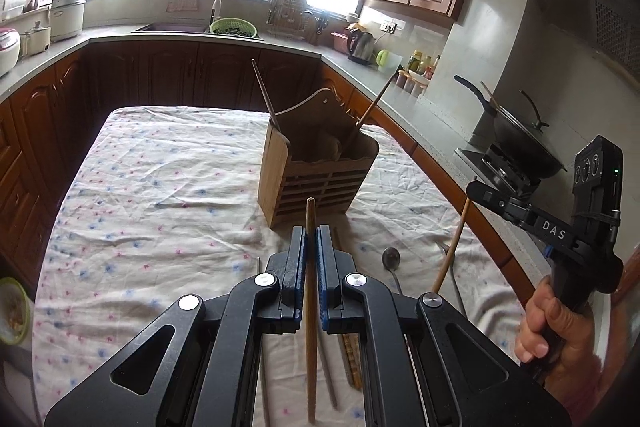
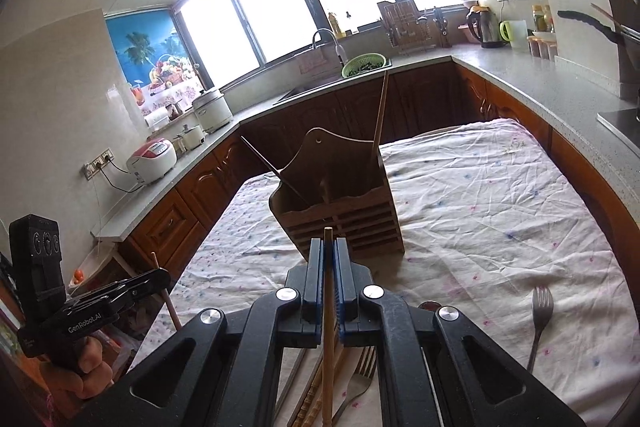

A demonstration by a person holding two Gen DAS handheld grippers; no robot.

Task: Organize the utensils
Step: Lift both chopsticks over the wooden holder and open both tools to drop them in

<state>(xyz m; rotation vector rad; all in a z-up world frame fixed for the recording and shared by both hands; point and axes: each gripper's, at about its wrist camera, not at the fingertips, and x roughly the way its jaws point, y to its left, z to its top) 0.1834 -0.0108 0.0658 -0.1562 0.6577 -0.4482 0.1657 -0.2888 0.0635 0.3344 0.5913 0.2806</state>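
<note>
A slatted wooden utensil holder (image 1: 316, 175) (image 2: 340, 215) stands on the flowered tablecloth (image 1: 160, 187), with a dark chopstick (image 1: 264, 95) leaning in its left side and a brown one (image 1: 374, 103) in its right. My left gripper (image 1: 311, 233) hangs above the cloth in front of the holder, shut on a brown wooden chopstick (image 1: 310, 211) that pokes past the fingertips. My right gripper (image 2: 328, 247) is also raised before the holder, shut on a lighter chopstick (image 2: 328, 233). Each gripper shows in the other's view, the right (image 1: 476, 187) and the left (image 2: 162, 277), each with its stick.
A metal spoon (image 1: 391, 259) and more sticks (image 1: 352, 355) lie on the cloth under the grippers, with a fork (image 2: 542, 311) at the right and another fork (image 2: 362, 367) below. Kitchen counters (image 1: 420, 131) ring the table; a wok (image 1: 520, 143) sits on the stove at the right.
</note>
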